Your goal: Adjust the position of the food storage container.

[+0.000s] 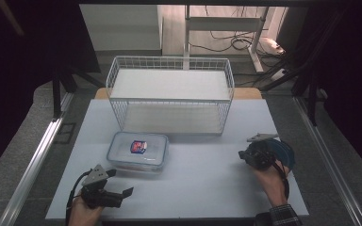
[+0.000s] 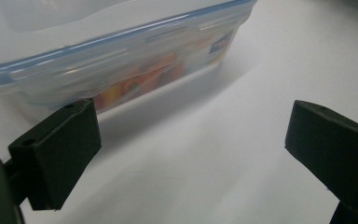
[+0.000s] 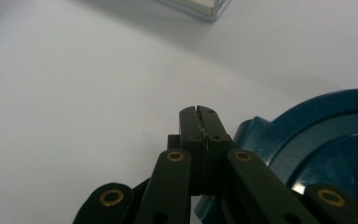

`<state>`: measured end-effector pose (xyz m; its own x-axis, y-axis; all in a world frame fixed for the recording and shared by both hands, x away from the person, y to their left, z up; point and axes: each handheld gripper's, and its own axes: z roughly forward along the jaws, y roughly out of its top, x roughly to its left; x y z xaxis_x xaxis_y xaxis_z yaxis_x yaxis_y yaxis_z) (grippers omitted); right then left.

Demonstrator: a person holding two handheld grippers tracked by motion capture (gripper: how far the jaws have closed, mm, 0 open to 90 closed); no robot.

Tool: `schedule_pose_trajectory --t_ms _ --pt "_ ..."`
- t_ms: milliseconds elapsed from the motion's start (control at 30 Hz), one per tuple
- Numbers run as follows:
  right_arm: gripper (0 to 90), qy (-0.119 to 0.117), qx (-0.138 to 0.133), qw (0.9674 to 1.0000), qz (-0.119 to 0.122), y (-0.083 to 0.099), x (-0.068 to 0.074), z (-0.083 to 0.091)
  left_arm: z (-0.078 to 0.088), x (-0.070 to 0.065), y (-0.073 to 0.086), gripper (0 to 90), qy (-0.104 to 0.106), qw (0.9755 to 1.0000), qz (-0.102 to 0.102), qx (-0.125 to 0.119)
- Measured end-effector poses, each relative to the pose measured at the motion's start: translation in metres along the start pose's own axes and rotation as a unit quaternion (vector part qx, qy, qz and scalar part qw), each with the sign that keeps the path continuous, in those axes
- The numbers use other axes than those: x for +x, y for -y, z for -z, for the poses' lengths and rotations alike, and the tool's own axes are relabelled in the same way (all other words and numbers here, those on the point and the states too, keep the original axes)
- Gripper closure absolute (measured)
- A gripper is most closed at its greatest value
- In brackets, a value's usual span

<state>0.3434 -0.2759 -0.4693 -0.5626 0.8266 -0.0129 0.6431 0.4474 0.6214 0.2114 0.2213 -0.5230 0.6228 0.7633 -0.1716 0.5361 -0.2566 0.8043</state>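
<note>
The clear plastic food container with a blue-rimmed snap lid (image 1: 138, 151) sits on the white table (image 1: 207, 188), just in front of the white wire basket (image 1: 169, 94). My left gripper (image 2: 186, 140) rests beside its near corner, jaws spread wide with nothing between them. One pad (image 2: 56, 154) is almost against the wall, so I judge a careless advance could shove the box aside. My right gripper (image 3: 199, 116) is fully closed and empty beside the dark blue round plate (image 3: 326, 140); swinging it could clip that rim.
</note>
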Motion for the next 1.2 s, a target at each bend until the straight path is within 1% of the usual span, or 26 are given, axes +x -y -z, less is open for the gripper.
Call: schedule_pose_trajectory --t_ms 67,100,133,167,233,267,333,367,400,433,467,500,533,567,600,633,667,733,833,867,967,1033,1067,1100,1133,1200 --pt "89.5 0.008 0.002 0.9998 0.016 0.001 0.003 -0.001 0.004 0.002 -0.002 2.9 -0.018 0.9998 -0.006 0.007" --pt "89.4 0.002 -0.002 0.9999 0.014 0.002 0.003 0.0 0.006 0.003 -0.003 2.9 -0.029 0.9995 -0.012 0.01" --pt "89.4 -0.007 -0.012 0.9999 0.011 0.002 0.002 0.001 0.01 0.005 -0.003 2.9 -0.041 0.9989 -0.018 0.015" --pt "89.3 -0.012 -0.024 0.9996 0.01 0.003 0.003 0.004 0.012 0.007 -0.004 2.9 -0.044 0.9987 -0.02 0.014" --pt "88.7 -0.012 -0.036 0.9991 0.017 0.002 0.004 0.008 0.019 0.014 -0.004 6.1 -0.056 0.9982 -0.017 0.014" --pt "87.9 -0.018 -0.046 0.9983 0.03 0.001 0.007 0.009 0.022 0.017 -0.005 14.6 -0.063 0.9978 -0.015 0.016" --pt "87.8 -0.022 -0.05 0.9975 0.045 0.002 0.01 0.008 0.027 0.026 -0.005 27.2 -0.082 0.9964 -0.007 0.017" --pt "87.8 -0.022 -0.05 0.9975 0.045 0.002 0.01 0.008 0.03 0.032 -0.005 27.2 -0.083 0.9964 0.002 0.018" --pt "87.8 -0.023 -0.049 0.9973 0.049 0.001 0.012 0.007 0.032 0.039 -0.005 42.9 -0.083 0.9963 0.014 0.018" --pt "87.8 -0.024 -0.05 0.997 0.054 0.001 0.013 0.006 0.033 0.046 -0.005 42.9 -0.083 0.9961 0.026 0.017" --pt "87.9 -0.029 -0.053 0.9967 0.054 0.0 0.016 0.006 0.033 0.054 -0.005 57.7 -0.082 0.9958 0.037 0.016" --pt "88.2 -0.035 -0.056 0.9964 0.054 0.0 0.017 0.005 0.032 0.07 -0.006 63.7 -0.091 0.994 0.059 0.015" --pt "88.2 -0.035 -0.056 0.9964 0.054 0.0 0.017 0.005 0.032 0.07 -0.006 69.5 -0.091 0.994 0.059 0.015" --pt "88.6 -0.042 -0.059 0.9961 0.051 0.0 0.018 0.005 0.03 0.079 -0.007 69.5 -0.091 0.9933 0.069 0.014" --pt "89.0 -0.052 -0.066 0.9953 0.048 -0.001 0.021 0.005 0.027 0.084 -0.009 79.1 -0.097 0.9926 0.072 0.016" --pt "89.0 -0.052 -0.066 0.9953 0.048 -0.001 0.021 0.005 0.025 0.088 -0.01 79.1 -0.104 0.9919 0.071 0.019" --pt "88.9 -0.061 -0.072 0.9944 0.047 -0.001 0.022 0.004 0.017 0.096 -0.015 84.6 -0.114 0.9909 0.066 0.028" --pt "88.8 -0.066 -0.076 0.9939 0.046 -0.001 0.023 0.004 0.012 0.1 -0.018 86.5 -0.121 0.9901 0.064 0.031" --pt "88.0 -0.079 -0.094 0.9906 0.061 -0.002 0.028 0.004 -0.001 0.104 -0.025 89.9 -0.126 0.99 0.051 0.037" --pt "88.0 -0.08 -0.095 0.99 0.067 -0.003 0.03 0.004 -0.005 0.105 -0.028 90.0 -0.124 0.9904 0.05 0.038" --pt "89.1 -0.081 -0.094 0.9891 0.079 -0.005 0.038 0.003 -0.014 0.105 -0.033 90.0 -0.102 0.9928 0.048 0.04" --pt "89.2 -0.08 -0.088 0.9895 0.082 -0.008 0.043 0.001 -0.019 0.102 -0.034 90.0 -0.113 0.9914 0.037 0.054" --pt "89.2 -0.079 -0.086 0.9895 0.085 -0.01 0.048 -0.002 -0.021 0.101 -0.034 90.0 -0.109 0.9917 0.033 0.059" --pt "89.2 -0.079 -0.086 0.9895 0.085 -0.01 0.048 -0.002 -0.022 0.1 -0.033 90.0 -0.106 0.9922 0.036 0.055" --pt "89.2 -0.083 -0.086 0.9891 0.086 -0.012 0.053 -0.006 -0.022 0.099 -0.033 90.0 -0.101 0.9928 0.036 0.055" --pt "89.2 -0.084 -0.086 0.9888 0.088 -0.013 0.055 -0.007 -0.023 0.094 -0.033 90.0 -0.092 0.994 0.025 0.054"
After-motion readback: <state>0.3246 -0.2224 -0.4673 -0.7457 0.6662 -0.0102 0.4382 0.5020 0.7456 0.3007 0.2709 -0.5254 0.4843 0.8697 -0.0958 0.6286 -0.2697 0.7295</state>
